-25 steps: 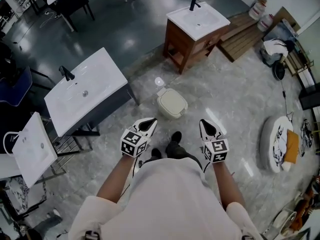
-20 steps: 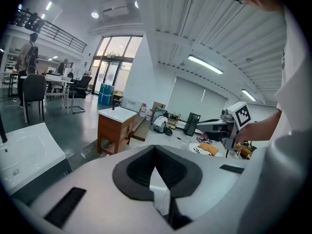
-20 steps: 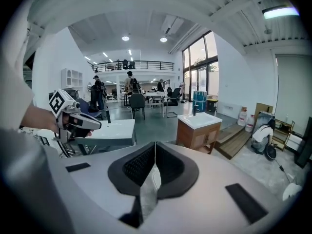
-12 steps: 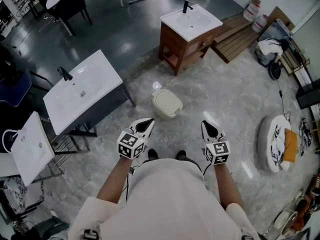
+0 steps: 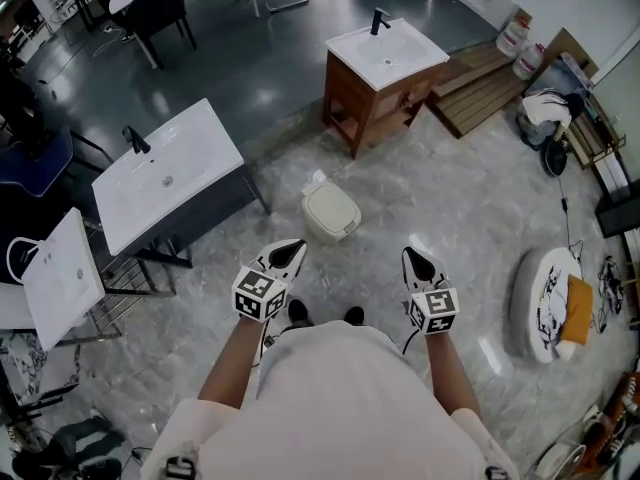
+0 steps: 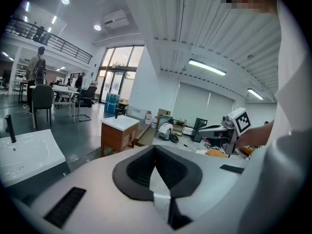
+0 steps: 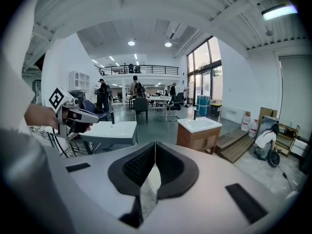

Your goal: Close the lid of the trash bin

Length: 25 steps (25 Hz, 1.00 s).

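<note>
The cream trash bin (image 5: 331,213) stands on the marble floor ahead of the person's feet, and its lid looks flat down on top. My left gripper (image 5: 289,252) hovers at the bin's near left, apart from it, its jaws shut with nothing between them (image 6: 155,147). My right gripper (image 5: 416,261) hangs further right, also clear of the bin and shut empty (image 7: 155,144). The bin does not show in either gripper view.
A white basin on a grey cabinet (image 5: 165,173) stands at the left, next to a white slab (image 5: 60,278). Beyond the bin is a wooden vanity with a sink (image 5: 385,68), and a wooden pallet (image 5: 480,83) lies behind it. A round white object (image 5: 545,303) lies on the floor at right.
Both grippers stay shut and have drawn slightly back from the bin. The person's feet have stepped back, so the bin now lies a little farther ahead.
</note>
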Each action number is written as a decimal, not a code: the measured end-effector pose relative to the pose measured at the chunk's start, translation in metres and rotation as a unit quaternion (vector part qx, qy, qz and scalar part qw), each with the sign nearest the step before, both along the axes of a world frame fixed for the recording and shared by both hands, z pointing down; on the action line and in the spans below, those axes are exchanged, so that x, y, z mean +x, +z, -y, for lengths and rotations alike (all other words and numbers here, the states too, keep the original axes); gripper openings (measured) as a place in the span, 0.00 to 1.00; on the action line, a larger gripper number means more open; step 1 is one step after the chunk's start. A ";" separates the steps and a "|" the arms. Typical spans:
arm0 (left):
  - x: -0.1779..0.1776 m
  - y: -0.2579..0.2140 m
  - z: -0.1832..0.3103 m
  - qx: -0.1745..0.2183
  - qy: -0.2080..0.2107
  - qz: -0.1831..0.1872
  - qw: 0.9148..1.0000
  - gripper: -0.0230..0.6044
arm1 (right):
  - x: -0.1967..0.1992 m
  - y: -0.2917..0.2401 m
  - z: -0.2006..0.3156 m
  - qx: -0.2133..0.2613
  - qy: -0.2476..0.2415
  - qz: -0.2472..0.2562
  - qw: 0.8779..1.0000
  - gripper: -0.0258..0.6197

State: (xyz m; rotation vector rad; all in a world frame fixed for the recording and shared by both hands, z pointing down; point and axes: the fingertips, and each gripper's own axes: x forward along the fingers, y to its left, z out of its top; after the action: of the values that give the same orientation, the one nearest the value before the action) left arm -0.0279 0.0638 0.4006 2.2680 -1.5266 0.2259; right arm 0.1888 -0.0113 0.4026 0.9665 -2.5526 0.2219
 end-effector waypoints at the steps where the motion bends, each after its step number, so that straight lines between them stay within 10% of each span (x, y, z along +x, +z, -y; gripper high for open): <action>1: 0.002 -0.002 0.000 0.002 -0.003 0.000 1.000 0.06 | 0.002 -0.001 0.000 0.000 -0.002 0.002 1.000 0.09; 25: 0.012 -0.006 -0.001 -0.002 -0.030 0.005 1.000 0.06 | 0.006 -0.012 0.008 0.021 -0.034 0.009 0.999 0.09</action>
State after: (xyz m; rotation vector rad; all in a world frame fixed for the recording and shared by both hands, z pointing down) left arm -0.0156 0.0647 0.3947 2.2183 -1.5942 0.2233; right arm 0.1951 -0.0189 0.3905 0.8958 -2.6117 0.1588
